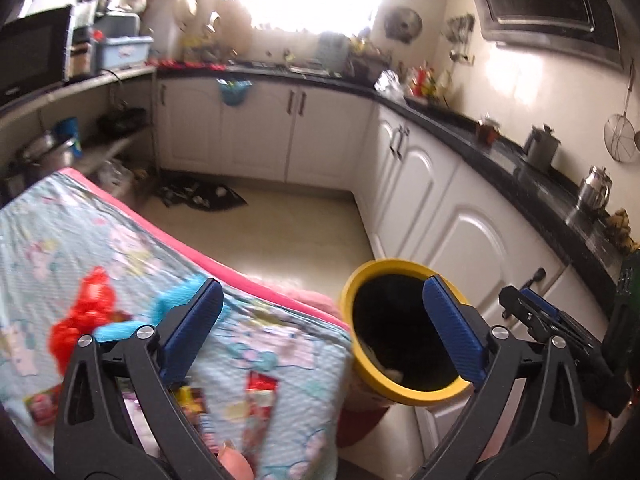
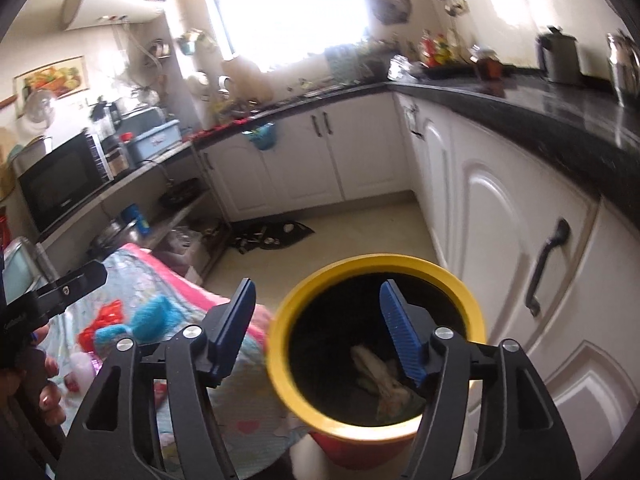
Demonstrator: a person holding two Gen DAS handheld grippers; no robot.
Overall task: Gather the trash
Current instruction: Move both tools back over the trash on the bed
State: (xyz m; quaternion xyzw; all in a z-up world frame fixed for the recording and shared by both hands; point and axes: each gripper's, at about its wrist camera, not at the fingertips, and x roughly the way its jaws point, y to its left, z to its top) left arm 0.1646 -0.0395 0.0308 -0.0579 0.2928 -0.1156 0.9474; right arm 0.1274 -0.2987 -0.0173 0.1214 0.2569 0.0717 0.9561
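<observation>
A yellow-rimmed trash bin (image 1: 360, 360) (image 2: 280, 356) stands on the floor beside a table with a patterned light-blue cloth (image 1: 100, 248) (image 2: 224, 384). Crumpled paper (image 2: 380, 376) lies inside the bin. My left gripper (image 1: 324, 332) is open and empty, above the table's corner and the bin. My right gripper (image 2: 320, 328) is open and empty, over the bin's mouth. On the cloth lie red crumpled plastic (image 1: 86, 312) (image 2: 100, 324), a light-blue piece (image 1: 120, 330) (image 2: 148, 320) and small wrappers (image 1: 260, 394). The right gripper's body (image 1: 560, 332) shows in the left wrist view.
White cabinets (image 1: 440, 208) (image 2: 500, 220) with a black countertop (image 1: 500, 152) (image 2: 560, 108) run along the right and back. A microwave (image 1: 32, 52) (image 2: 60, 184) and shelves are at the left. Dark debris (image 1: 200, 196) (image 2: 272, 236) lies on the floor.
</observation>
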